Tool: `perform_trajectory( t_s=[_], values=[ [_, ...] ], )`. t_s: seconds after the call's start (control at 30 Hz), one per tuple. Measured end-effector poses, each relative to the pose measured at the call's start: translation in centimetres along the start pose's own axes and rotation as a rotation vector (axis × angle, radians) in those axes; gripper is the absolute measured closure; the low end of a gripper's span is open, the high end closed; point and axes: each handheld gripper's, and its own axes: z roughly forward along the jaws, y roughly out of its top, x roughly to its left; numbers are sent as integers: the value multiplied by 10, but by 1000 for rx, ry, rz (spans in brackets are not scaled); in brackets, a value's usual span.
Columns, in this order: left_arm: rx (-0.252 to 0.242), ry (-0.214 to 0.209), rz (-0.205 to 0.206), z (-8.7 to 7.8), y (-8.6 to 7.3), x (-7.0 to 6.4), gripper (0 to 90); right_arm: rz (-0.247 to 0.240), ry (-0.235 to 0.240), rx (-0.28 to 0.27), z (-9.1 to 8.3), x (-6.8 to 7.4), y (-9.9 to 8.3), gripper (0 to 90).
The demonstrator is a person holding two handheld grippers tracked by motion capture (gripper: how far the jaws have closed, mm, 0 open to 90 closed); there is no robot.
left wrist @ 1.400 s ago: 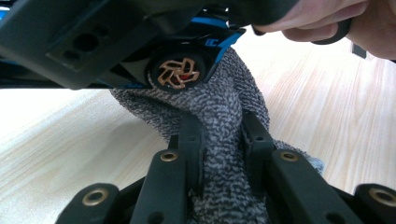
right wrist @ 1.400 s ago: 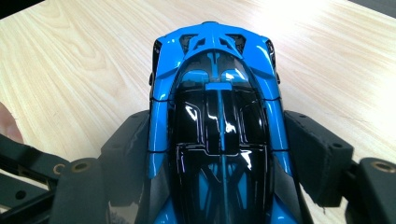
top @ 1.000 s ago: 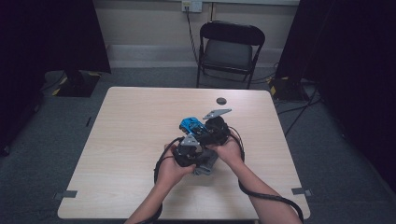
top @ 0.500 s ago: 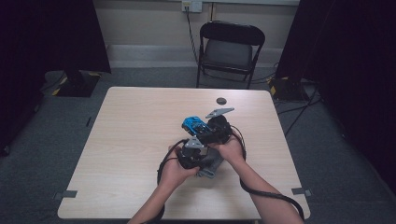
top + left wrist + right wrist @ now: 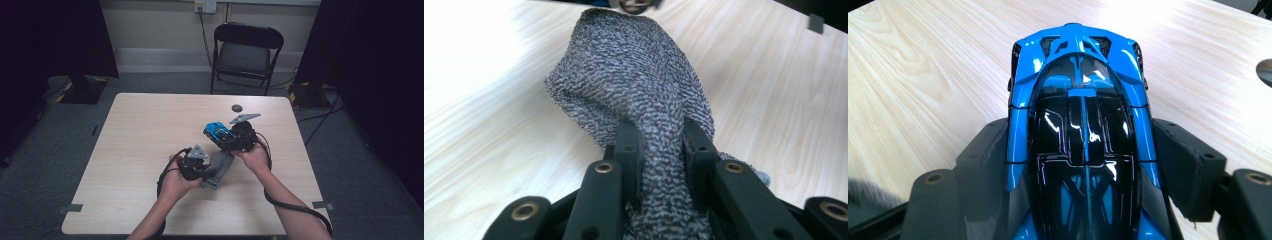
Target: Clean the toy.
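A grey knitted cloth (image 5: 634, 85) is pinched between the jaws of my left gripper (image 5: 659, 150), which is shut on it; its free end rises away over the table. From above, the cloth (image 5: 219, 169) lies between the two hands, with the left gripper (image 5: 200, 167) at its left. My right gripper (image 5: 225, 137) is shut on a blue and black toy car (image 5: 216, 131), held above the table middle. In the right gripper view the toy car (image 5: 1080, 130) sits lengthwise between the jaws, nose pointing away.
A small dark round disc (image 5: 236, 107) lies near the table's far edge. A black folding chair (image 5: 245, 52) stands behind the light wooden table (image 5: 140, 130). Cables run over the floor at right.
My left gripper has drawn back toward the near left with the cloth, away from the right gripper. The right gripper with the car has stayed nearly in place.
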Motion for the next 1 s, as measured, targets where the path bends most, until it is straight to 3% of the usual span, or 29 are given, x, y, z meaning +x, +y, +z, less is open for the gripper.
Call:
perform_trajectory(
  t_s=[0.33,0.6,1.0],
  values=[
    [-14,87,-16,-29,-3,24,740,21,-41,0,-13,-14,-13,280],
    [-28,151,-62,-49,-10,47,741,48,-71,9,-20,-29,-28,279],
    [-25,221,-117,-57,-23,77,741,88,-117,37,-24,-51,-52,279]
  ],
)
